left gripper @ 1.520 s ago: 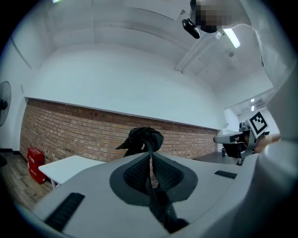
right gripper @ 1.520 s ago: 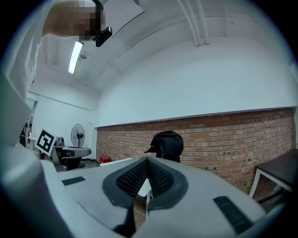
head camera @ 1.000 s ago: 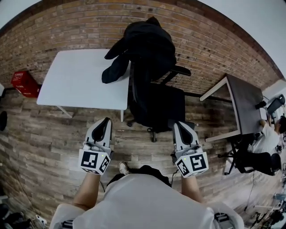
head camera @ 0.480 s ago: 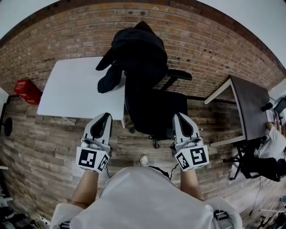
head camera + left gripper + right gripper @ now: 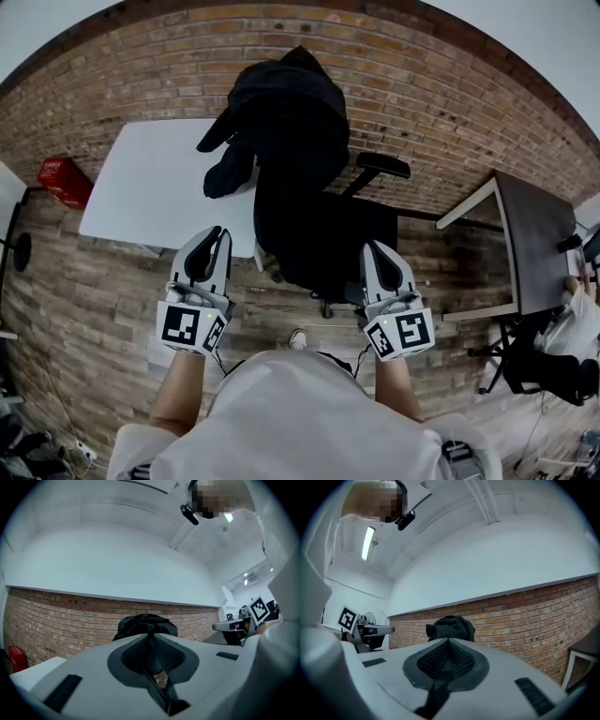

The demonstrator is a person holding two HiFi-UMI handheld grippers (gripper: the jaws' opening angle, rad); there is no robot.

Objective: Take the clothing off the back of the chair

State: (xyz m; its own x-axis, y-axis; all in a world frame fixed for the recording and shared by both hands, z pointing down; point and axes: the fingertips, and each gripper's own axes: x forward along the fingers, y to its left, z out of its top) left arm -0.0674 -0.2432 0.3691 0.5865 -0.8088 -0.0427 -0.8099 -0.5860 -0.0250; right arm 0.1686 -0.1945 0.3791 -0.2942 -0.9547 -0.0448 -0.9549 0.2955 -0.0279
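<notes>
A black jacket (image 5: 281, 108) hangs over the back of a black office chair (image 5: 333, 234), one sleeve trailing onto the white table (image 5: 150, 183). My left gripper (image 5: 216, 236) is shut and empty, level, short of the table's near edge and left of the chair. My right gripper (image 5: 373, 249) is shut too, holding nothing, at the seat's near right corner. In the left gripper view the jacket (image 5: 146, 623) rises just beyond the closed jaws of the left gripper (image 5: 151, 641). The right gripper view shows the jacket (image 5: 451, 627) ahead of the right gripper (image 5: 448, 644). Neither gripper touches the jacket.
A brick wall (image 5: 441, 84) runs behind the chair and table. A red box (image 5: 62, 180) stands on the floor at the left. A grey desk (image 5: 539, 244) is at the right, with a seated person (image 5: 581, 323) beyond it. The chair's armrest (image 5: 380, 165) sticks out to the right.
The chair, jacket and table have drawn closer. Both grippers, still shut, have advanced toward the chair and now overlap the table edge and the seat.
</notes>
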